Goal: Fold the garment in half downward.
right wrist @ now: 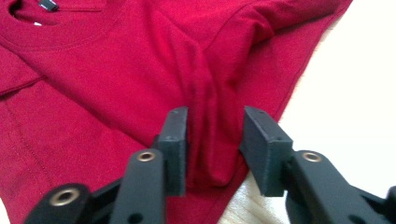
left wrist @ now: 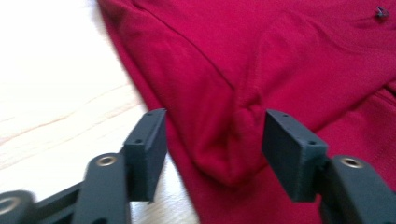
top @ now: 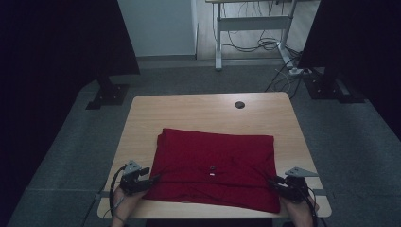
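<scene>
Left claw (top: 152, 178) sits at the lower left of the high view, tips at the near left corner of the red shirt (top: 215, 163); in the left gripper view its jaws stand parted, a puckered fold of cloth between them but neither pad pressing on it. I read that as let go, nothing held. The shirt lies folded flat across the middle and near half of the bench (top: 142, 111), neckline and label just below its centre. Soft, light, limp knit by my judgement: it will sag and drag, so I'd pinch doubled corners or seams, both sides together. Right claw (top: 275, 182), lower right of frame, likewise parted around a ridge of fabric, pads clear. Round cable port (top: 239, 105) on the far bench, well apart; nothing obstructs.
</scene>
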### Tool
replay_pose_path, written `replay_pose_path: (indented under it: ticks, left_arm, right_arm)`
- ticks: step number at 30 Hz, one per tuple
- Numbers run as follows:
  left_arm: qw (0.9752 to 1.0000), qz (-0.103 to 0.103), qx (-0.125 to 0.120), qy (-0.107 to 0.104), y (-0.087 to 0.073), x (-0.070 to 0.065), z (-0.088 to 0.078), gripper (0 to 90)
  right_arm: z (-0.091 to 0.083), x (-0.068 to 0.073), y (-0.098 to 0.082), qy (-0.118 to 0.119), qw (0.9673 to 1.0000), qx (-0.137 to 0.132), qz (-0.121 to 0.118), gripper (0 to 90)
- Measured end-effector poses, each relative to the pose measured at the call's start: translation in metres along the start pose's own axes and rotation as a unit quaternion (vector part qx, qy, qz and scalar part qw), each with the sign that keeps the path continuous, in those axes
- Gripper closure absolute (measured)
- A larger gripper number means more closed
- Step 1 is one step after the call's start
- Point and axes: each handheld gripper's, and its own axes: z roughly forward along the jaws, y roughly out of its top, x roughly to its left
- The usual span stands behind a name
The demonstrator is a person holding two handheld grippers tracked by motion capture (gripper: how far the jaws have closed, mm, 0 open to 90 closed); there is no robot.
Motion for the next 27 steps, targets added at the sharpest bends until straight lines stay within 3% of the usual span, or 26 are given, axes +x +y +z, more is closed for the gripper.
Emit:
replay_pose_path:
  ticks: [5,7,10,11,14,15,16,18,19,20,21,25,26,27]
  left_arm:
    - [0.9999,0.002,-0.009,0.004,0.002,0.001,-0.003,35.6]
    - [0.9996,0.012,-0.023,0.009,0.011,-0.001,-0.007,32.2]
    - [0.9995,0.014,-0.026,0.010,0.013,-0.001,-0.008,30.4]
    - [0.9993,0.024,-0.030,0.001,0.025,-0.005,-0.008,27.4]
    - [0.9993,0.024,-0.030,0.001,0.025,-0.005,-0.008,26.4]
    - [0.9988,0.036,-0.033,0.002,0.035,-0.009,-0.006,26.4]
    - [0.9987,0.039,-0.034,0.000,0.038,-0.011,-0.005,26.2]
    - [0.9987,0.039,-0.034,0.000,0.038,-0.011,-0.005,26.2]
    - [0.9979,0.054,-0.035,-0.004,0.051,-0.018,0.001,26.2]
    - [0.9979,0.054,-0.035,-0.004,0.051,-0.018,0.001,25.8]
    - [0.9972,0.066,-0.034,-0.012,0.061,-0.025,0.008,25.8]
    - [0.9968,0.071,-0.033,-0.015,0.065,-0.029,0.012,25.7]
    - [0.9962,0.079,-0.026,-0.026,0.076,-0.037,0.025,25.7]
    - [0.9960,0.081,-0.024,-0.029,0.078,-0.039,0.030,26.0]
  right_arm:
    - [-0.002,-0.002,0.001,-0.004,0.9999,-0.010,-0.001,56.4]
    - [-0.002,-0.003,0.002,-0.015,0.9997,-0.018,-0.001,34.7]
    - [-0.002,-0.004,0.004,-0.018,0.9996,-0.022,-0.002,32.6]
    - [-0.002,-0.002,0.009,-0.018,0.9994,-0.027,-0.007,27.8]
    - [-0.002,0.000,0.011,-0.018,0.9993,-0.030,-0.014,26.7]
    - [-0.002,0.000,0.011,-0.018,0.9993,-0.030,-0.014,26.7]
    - [-0.001,0.004,0.018,-0.015,0.9989,-0.035,-0.028,25.3]
    - [0.000,0.006,0.021,-0.012,0.9988,-0.036,-0.032,25.3]
    - [0.000,0.006,0.021,-0.012,0.9988,-0.036,-0.032,24.9]
    - [0.000,0.006,0.021,-0.012,0.9988,-0.036,-0.032,24.9]
    - [0.007,0.018,0.037,0.003,0.9979,-0.038,-0.052,23.7]
    - [0.012,0.023,0.044,0.011,0.9973,-0.038,-0.062,23.7]
    - [0.012,0.023,0.044,0.011,0.9973,-0.038,-0.062,23.6]
    - [0.020,0.034,0.055,0.020,0.9961,-0.037,-0.078,23.5]
